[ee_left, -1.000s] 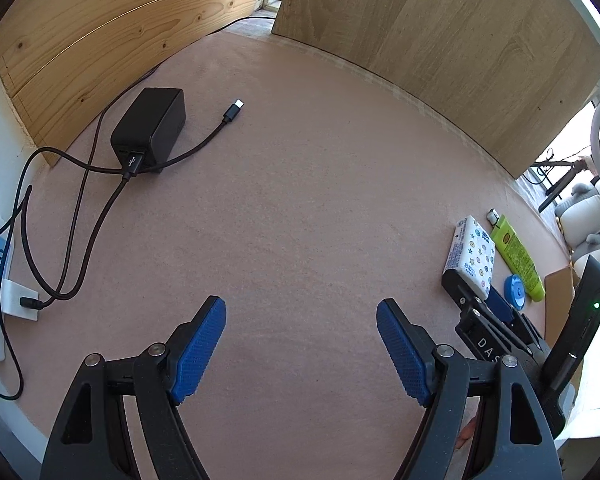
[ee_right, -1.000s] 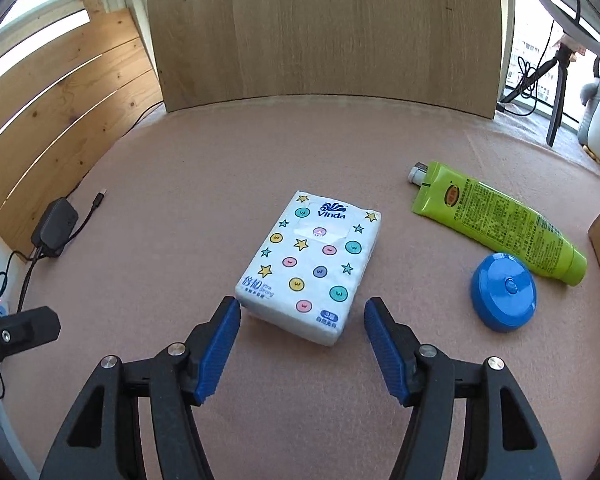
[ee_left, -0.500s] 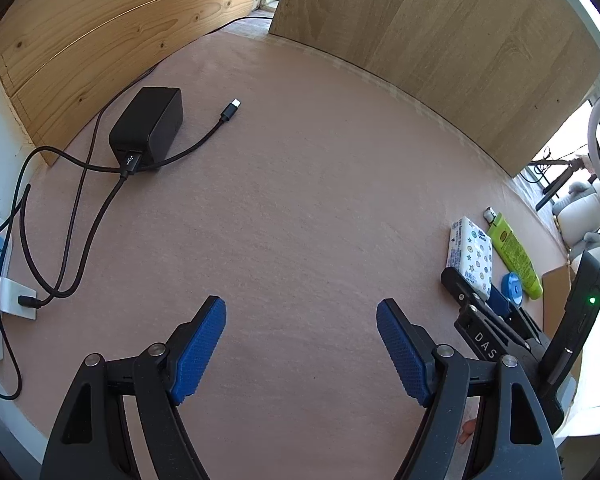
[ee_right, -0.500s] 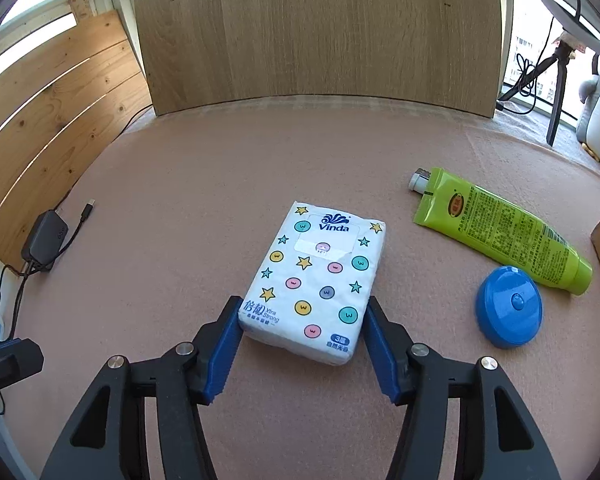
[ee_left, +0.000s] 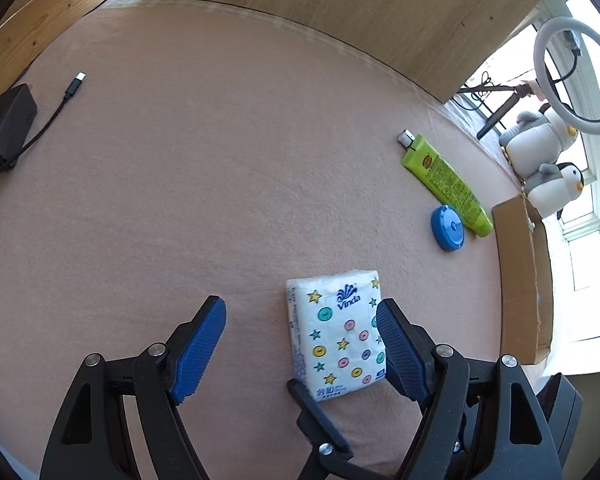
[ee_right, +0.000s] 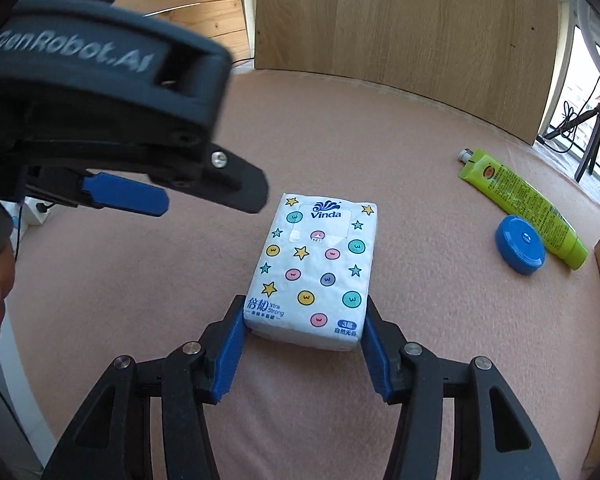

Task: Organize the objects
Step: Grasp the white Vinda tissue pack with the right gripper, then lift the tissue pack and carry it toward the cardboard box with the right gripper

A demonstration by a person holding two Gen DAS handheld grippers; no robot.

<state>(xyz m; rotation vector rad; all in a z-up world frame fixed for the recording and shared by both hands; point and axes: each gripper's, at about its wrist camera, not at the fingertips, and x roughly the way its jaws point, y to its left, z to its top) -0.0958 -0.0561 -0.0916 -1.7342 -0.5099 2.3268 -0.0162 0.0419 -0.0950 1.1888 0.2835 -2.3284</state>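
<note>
A white Vinda tissue pack (ee_right: 316, 268) with coloured dots and stars lies on the pink table cloth (ee_right: 420, 160). My right gripper (ee_right: 304, 336) has closed on its near end, with a blue pad pressed to each side. The pack also shows in the left wrist view (ee_left: 338, 332). My left gripper (ee_left: 300, 344) is open and empty, hovering just left of the pack, with its right finger over the pack's edge. In the right wrist view the left gripper (ee_right: 124, 196) looms at upper left.
A green tube (ee_right: 520, 196) and a blue round lid (ee_right: 520, 250) lie to the right of the pack. A cardboard box (ee_left: 524, 280) stands at the right table edge. A black charger with cable (ee_left: 10, 128) lies far left. Wooden panels stand behind.
My right gripper moved forward and closed on the tissue pack. My left gripper swung right, close to the pack, and stayed open.
</note>
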